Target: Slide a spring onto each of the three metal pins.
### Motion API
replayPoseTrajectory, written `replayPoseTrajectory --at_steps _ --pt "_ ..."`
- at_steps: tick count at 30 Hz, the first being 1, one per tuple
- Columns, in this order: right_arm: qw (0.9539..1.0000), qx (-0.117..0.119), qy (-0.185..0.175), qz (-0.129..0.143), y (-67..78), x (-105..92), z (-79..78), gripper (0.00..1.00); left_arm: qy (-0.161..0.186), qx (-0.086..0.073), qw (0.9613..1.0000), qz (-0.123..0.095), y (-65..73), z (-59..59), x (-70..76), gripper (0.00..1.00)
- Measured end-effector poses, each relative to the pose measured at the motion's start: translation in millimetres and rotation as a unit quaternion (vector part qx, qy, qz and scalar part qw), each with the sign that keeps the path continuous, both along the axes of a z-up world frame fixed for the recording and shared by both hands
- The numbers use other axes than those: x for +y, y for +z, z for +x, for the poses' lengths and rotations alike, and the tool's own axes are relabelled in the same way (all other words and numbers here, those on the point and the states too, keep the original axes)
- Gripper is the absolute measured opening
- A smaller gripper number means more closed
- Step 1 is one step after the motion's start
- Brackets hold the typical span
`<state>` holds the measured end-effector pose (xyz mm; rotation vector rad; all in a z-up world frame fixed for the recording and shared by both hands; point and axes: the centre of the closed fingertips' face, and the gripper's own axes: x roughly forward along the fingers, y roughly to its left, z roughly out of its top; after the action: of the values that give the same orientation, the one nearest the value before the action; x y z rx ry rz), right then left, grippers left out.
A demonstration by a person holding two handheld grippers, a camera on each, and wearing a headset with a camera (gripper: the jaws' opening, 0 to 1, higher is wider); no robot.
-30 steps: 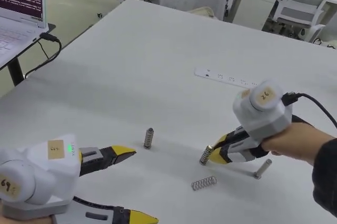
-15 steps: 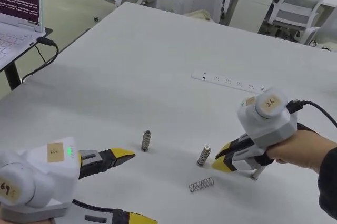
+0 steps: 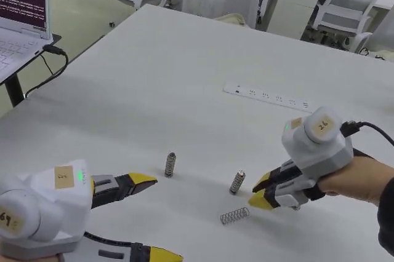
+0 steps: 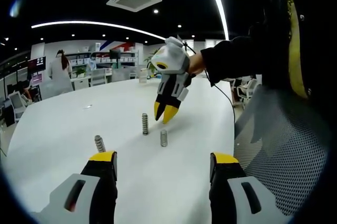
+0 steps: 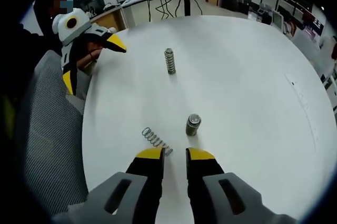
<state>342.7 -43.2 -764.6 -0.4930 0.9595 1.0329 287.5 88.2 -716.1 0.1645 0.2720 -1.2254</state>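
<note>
Jaws on the right gripper (image 5: pixel 175 155) stand barely parted and grip nothing, yellow tips just short of the loose spring (image 5: pixel 155 140), a thin coil lying on its side on the white table (image 3: pixel 184 90). Just beside it the near pin (image 5: pixel 193 124) stands upright wearing a spring. The far pin (image 3: pixel 170 165) likewise, farther left. A bare pin (image 4: pixel 164 138) stands below the right gripper. The left gripper (image 3: pixel 160 216) hovers well apart, jaws spread wide, empty.
</note>
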Motion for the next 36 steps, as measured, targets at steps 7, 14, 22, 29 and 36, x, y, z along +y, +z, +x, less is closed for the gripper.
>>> replayPoseTrajectory --at_steps 7,14,22,29,36 --pt "0.9996 0.012 0.025 -0.006 -8.6 7.4 -9.0 0.15 0.002 0.0 1.0 0.0 0.2 0.3 1.1 0.67" --pt "0.9984 0.007 0.053 -0.019 -15.6 9.8 -11.0 0.15 0.005 0.003 1.0 0.0 -1.4 0.1 2.0 0.66" --pt "0.9968 0.011 0.076 -0.021 -22.8 17.0 -14.9 0.14 0.005 0.004 1.0 0.0 -1.7 0.3 1.6 0.65" --pt "0.9962 0.016 0.079 -0.033 -27.3 12.9 -17.2 0.14 0.006 0.005 1.0 0.001 -2.1 -0.1 2.7 0.65" --pt "0.9954 0.014 0.085 -0.042 -28.5 8.4 -20.9 0.12 0.005 0.006 1.0 -0.001 -0.9 -0.6 1.2 0.64"
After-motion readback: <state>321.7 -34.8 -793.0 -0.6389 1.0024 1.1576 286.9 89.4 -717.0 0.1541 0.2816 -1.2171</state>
